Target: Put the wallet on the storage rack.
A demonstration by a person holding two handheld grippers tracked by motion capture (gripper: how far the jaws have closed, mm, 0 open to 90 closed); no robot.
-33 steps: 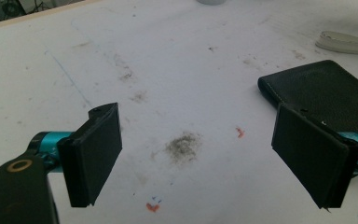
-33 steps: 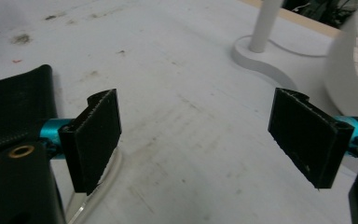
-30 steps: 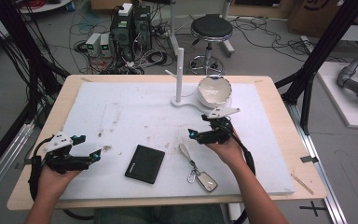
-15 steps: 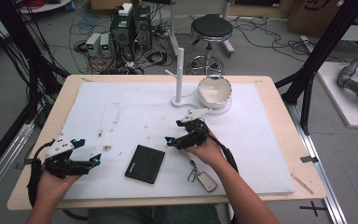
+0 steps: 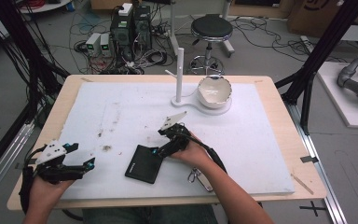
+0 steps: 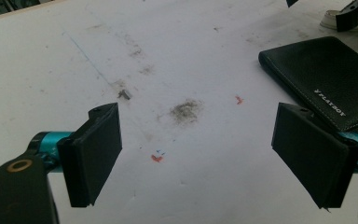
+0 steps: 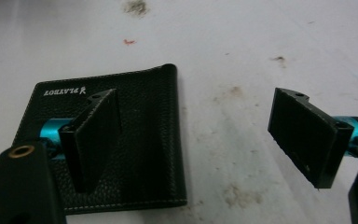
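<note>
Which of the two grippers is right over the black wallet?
The right gripper, jaws open astride the wallet's edge. The left gripper sits apart, near the table's front-left corner.

A white bowl sits on a white stand at the table's far side. Keys lie near the front edge. 1 stool stands beyond.

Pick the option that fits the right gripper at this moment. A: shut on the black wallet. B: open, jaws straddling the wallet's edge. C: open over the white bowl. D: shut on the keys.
B: the right gripper has its jaws wide apart, one over the black wallet and the other over the bare white mat beside it.
</note>
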